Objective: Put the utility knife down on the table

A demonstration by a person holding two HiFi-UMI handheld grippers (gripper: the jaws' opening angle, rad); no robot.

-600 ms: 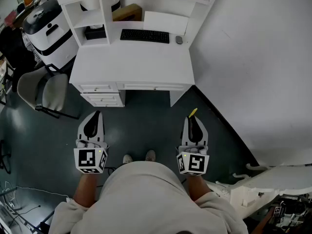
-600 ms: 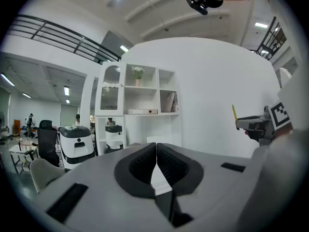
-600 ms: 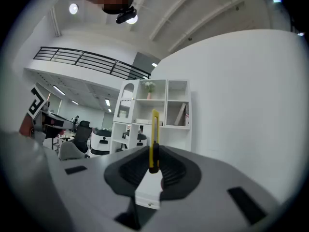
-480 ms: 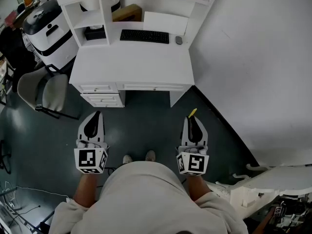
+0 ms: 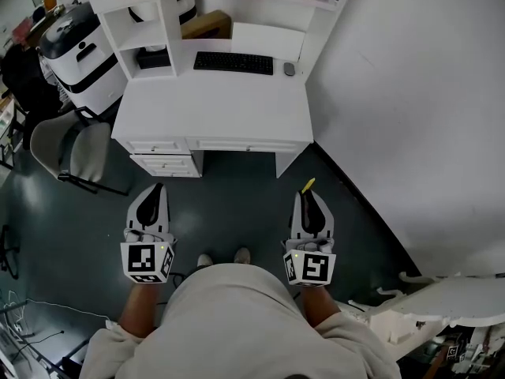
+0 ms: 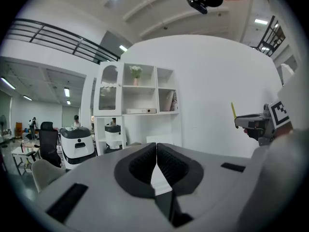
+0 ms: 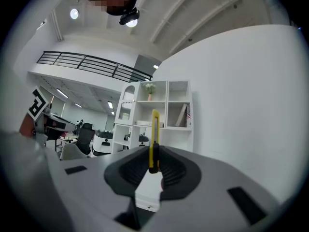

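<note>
A slim yellow utility knife (image 7: 154,141) stands upright between the pads of my right gripper (image 7: 153,170), which is shut on it. In the head view its yellow tip (image 5: 308,185) sticks out past the right gripper (image 5: 308,198), held level over the dark floor. My left gripper (image 5: 153,193) hangs at the same height on the left, its jaws shut with nothing between them (image 6: 156,154). The white desk (image 5: 213,109) stands ahead of both grippers, a short way off. From the left gripper view the knife (image 6: 233,110) shows at the far right.
A black keyboard (image 5: 233,61) and a mouse (image 5: 289,69) lie at the back of the desk under white shelves (image 5: 150,10). A grey chair (image 5: 69,150) stands left of the desk. A white wall (image 5: 410,109) runs along the right. White machine parts (image 5: 418,306) sit low right.
The view has shifted slightly; both grippers keep their places relative to each other and the knife stays held in the right one.
</note>
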